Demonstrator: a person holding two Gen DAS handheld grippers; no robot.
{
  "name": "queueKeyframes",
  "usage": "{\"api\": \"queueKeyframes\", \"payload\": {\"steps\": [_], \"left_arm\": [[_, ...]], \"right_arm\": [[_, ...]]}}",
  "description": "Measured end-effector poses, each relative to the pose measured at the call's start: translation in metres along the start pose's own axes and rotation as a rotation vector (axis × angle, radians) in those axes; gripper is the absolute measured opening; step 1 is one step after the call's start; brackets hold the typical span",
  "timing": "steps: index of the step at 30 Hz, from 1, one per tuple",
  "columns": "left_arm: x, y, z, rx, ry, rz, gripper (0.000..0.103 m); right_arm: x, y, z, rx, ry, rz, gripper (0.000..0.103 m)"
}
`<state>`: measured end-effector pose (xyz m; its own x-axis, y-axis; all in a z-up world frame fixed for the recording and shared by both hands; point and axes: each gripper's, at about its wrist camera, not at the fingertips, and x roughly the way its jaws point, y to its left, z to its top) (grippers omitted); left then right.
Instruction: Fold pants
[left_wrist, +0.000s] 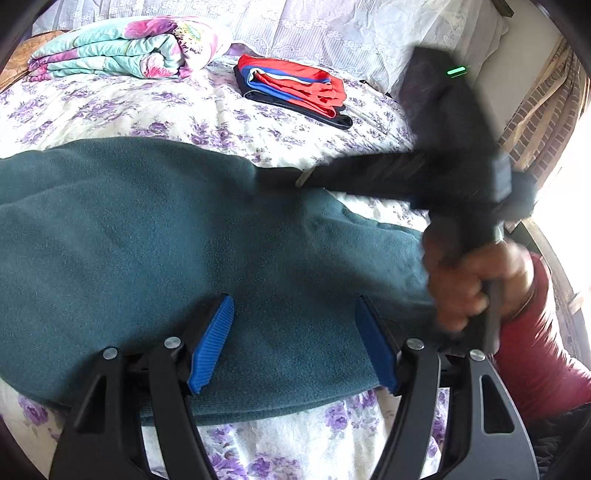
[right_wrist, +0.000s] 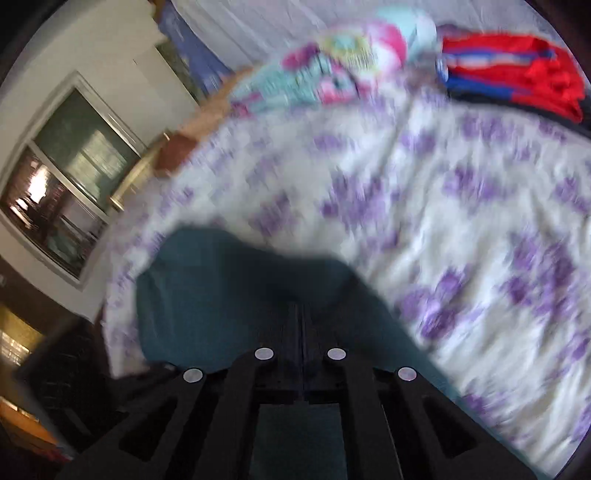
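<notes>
Across the floral bedspread (left_wrist: 122, 107) lie the teal pants (left_wrist: 155, 240), a thick, fleecy, plain dark blue-green garment without visible print; in the left wrist view their long axis runs side to side, from the left edge of the picture over to the right, where the cloth narrows toward the person's hand (left_wrist: 476, 280), and the near hem edge sits just behind the left gripper's fingers. Soft rolls and a shallow crease run along that same length, and the far edge bulges upward in a rounded hump. The left gripper (left_wrist: 293, 343) has its blue-padded fingers (left_wrist: 212, 343) spread apart over the cloth, with the fabric lying between and under them but not pinched by the pads. The right gripper (right_wrist: 301, 317), gripped by the hand with a red sleeve (left_wrist: 546, 354) behind it, reaches in from the right in the left view, blurred; in its own view the fingers are pressed together on a fold of the teal pants, whose cloth drapes over and around the fingertips, lifted off the bedspread there. Farther back on the bed rest a folded floral quilt (left_wrist: 122, 48) and, well apart to its right, a folded red and blue garment (left_wrist: 295, 88), both clear of the pants
</notes>
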<state>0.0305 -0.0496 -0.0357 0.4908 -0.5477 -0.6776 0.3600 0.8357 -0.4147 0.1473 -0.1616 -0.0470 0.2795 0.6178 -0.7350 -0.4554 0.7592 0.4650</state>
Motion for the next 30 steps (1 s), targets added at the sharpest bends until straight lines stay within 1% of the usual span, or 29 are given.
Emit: {"api": "queueKeyframes", "payload": {"steps": [1,2,3,4,5,6,8,9,10,11,12,13,14,15,16,17,18,19,20,21,24,26,27,28,29,30], "left_arm": [[0.000,0.000,0.000,0.000,0.000,0.001,0.066],[0.000,0.000,0.000,0.000,-0.001,0.001,0.066],[0.000,0.001,0.000,0.000,0.000,0.000,0.066],[0.000,0.001,0.000,-0.001,-0.002,-0.002,0.066],[-0.001,0.001,0.000,-0.002,-0.003,-0.003,0.066],[-0.001,0.002,0.000,-0.004,-0.004,-0.006,0.066],[-0.002,0.002,0.000,-0.006,-0.007,-0.011,0.066],[-0.003,0.002,0.000,-0.007,-0.009,-0.013,0.066],[-0.003,0.002,-0.001,-0.007,-0.009,-0.014,0.066],[-0.003,0.002,-0.001,-0.007,-0.010,-0.014,0.067],[-0.004,0.002,-0.001,-0.006,-0.010,-0.014,0.067],[-0.004,0.002,-0.002,-0.005,-0.010,-0.015,0.067],[-0.004,0.002,-0.002,-0.005,-0.010,-0.015,0.067],[-0.004,0.002,-0.002,-0.004,-0.011,-0.013,0.067],[-0.005,0.002,-0.003,-0.005,-0.013,-0.012,0.067],[-0.005,0.002,-0.003,-0.005,-0.014,-0.012,0.067],[-0.006,0.002,-0.004,-0.006,-0.017,-0.013,0.067],[-0.007,0.002,-0.004,-0.007,-0.019,-0.014,0.067],[-0.006,0.002,-0.004,-0.007,-0.019,-0.016,0.068],[-0.006,0.002,-0.004,-0.006,-0.020,-0.016,0.068],[-0.007,0.001,-0.004,-0.002,-0.023,-0.012,0.069],[-0.007,0.000,-0.005,-0.002,-0.027,-0.007,0.069],[-0.007,0.000,-0.005,-0.003,-0.028,-0.006,0.069],[-0.008,0.001,-0.005,-0.003,-0.029,-0.003,0.069],[-0.008,0.000,-0.005,-0.002,-0.029,-0.001,0.069],[-0.008,0.000,-0.005,0.001,-0.029,0.002,0.070]], "right_arm": [[0.010,-0.007,-0.002,0.017,0.006,-0.001,0.000],[0.009,-0.015,-0.002,0.060,-0.024,0.040,0.000],[0.003,-0.019,-0.002,0.099,-0.039,0.042,0.000],[-0.011,-0.018,-0.006,0.120,-0.080,0.024,0.004],[-0.030,-0.012,-0.012,0.099,-0.138,0.004,0.006],[-0.046,-0.006,-0.021,0.067,-0.166,0.006,0.008],[-0.074,-0.005,-0.045,0.055,-0.199,0.030,0.040],[-0.084,-0.011,-0.060,0.079,-0.208,0.022,0.062],[-0.092,-0.018,-0.072,0.100,-0.212,0.002,0.064],[-0.095,-0.028,-0.085,0.124,-0.206,-0.039,0.063],[-0.099,-0.045,-0.098,0.164,-0.195,-0.079,0.052],[-0.105,-0.060,-0.107,0.213,-0.210,-0.056,0.041],[-0.116,-0.071,-0.117,0.274,-0.234,-0.045,0.036],[-0.141,-0.081,-0.134,0.346,-0.289,-0.042,0.044],[-0.158,-0.084,-0.146,0.369,-0.338,-0.035,0.057],[-0.179,-0.085,-0.163,0.380,-0.390,-0.039,0.062],[-0.205,-0.087,-0.184,0.396,-0.440,-0.079,0.064],[-0.227,-0.092,-0.205,0.427,-0.474,-0.133,0.064],[-0.242,-0.098,-0.223,0.461,-0.499,-0.161,0.064],[-0.262,-0.108,-0.248,0.528,-0.524,-0.182,0.065],[-0.296,-0.136,-0.310,0.726,-0.571,-0.181,0.066],[-0.305,-0.155,-0.339,0.796,-0.591,-0.153,0.066],[-0.299,-0.158,-0.338,0.809,-0.604,-0.125,0.066],[-0.297,-0.165,-0.338,0.825,-0.599,-0.099,0.066],[-0.295,-0.169,-0.334,0.837,-0.592,-0.093,0.066],[-0.293,-0.172,-0.329,0.844,-0.602,-0.106,0.066]]}}
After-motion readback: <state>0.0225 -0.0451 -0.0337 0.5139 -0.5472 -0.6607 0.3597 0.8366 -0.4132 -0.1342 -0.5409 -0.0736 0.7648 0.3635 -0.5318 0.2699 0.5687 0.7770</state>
